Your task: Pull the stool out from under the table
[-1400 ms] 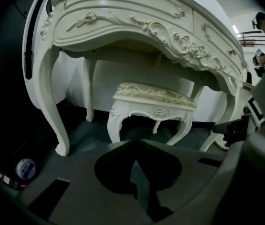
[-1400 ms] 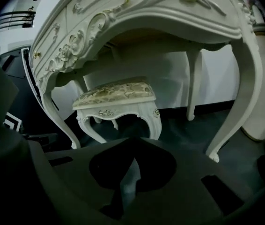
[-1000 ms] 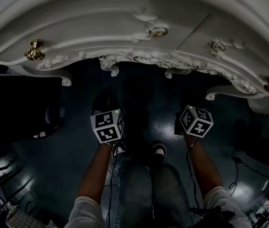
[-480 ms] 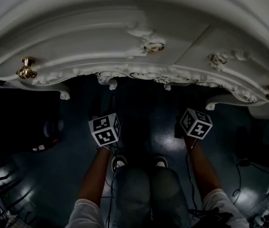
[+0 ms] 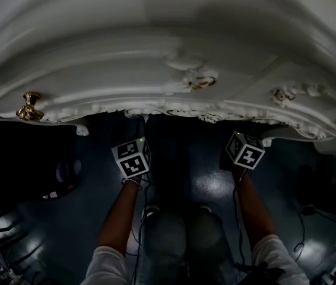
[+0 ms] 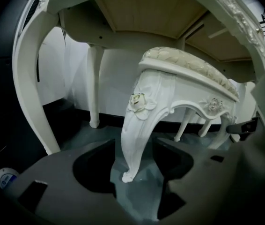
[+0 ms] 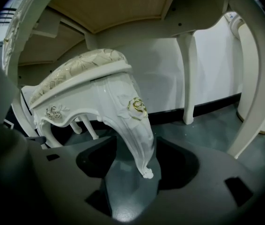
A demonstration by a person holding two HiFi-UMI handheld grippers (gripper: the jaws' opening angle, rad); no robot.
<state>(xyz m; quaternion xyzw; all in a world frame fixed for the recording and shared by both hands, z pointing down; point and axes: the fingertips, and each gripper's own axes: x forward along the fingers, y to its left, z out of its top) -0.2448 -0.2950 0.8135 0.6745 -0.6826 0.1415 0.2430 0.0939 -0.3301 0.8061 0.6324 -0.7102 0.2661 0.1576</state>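
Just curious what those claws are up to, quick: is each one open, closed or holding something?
Left gripper: open, just been opening; stool leg between, not gripped.
Right gripper: open, just been opening; other stool leg between, not gripped.

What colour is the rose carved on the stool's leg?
The rose is white, edged gold; clearest in the right gripper view.
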